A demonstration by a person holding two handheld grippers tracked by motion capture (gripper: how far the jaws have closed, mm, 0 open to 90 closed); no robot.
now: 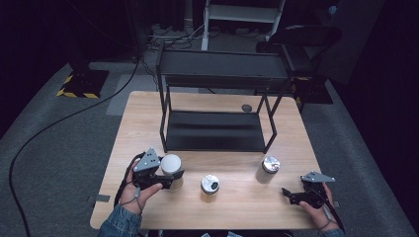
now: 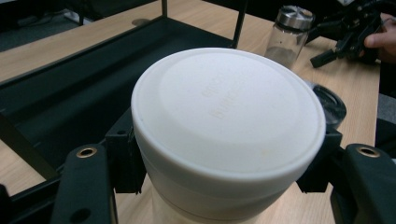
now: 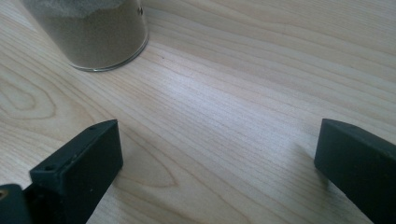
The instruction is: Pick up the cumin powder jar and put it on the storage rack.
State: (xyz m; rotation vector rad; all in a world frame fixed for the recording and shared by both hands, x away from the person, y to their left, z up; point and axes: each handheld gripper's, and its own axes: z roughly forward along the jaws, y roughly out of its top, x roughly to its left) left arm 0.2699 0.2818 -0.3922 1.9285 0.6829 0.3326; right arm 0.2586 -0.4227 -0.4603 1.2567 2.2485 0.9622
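Near the tabletop's (image 1: 232,210) front-left edge, the left claw (image 1: 165,177) clamps the white-lidded jar (image 1: 171,164) just under its lid, seemingly ready to lift it, while the right claw (image 1: 296,195) rests gaping, empty, front-right.

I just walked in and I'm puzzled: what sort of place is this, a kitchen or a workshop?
Probably a lab or recording studio, not a kitchen. A lone wooden table stands on grey carpet in a dark room, cables trail over the floor, and hazard-striped tape marks a stand's base. A person works handheld tools among jars and a black metal shelf.
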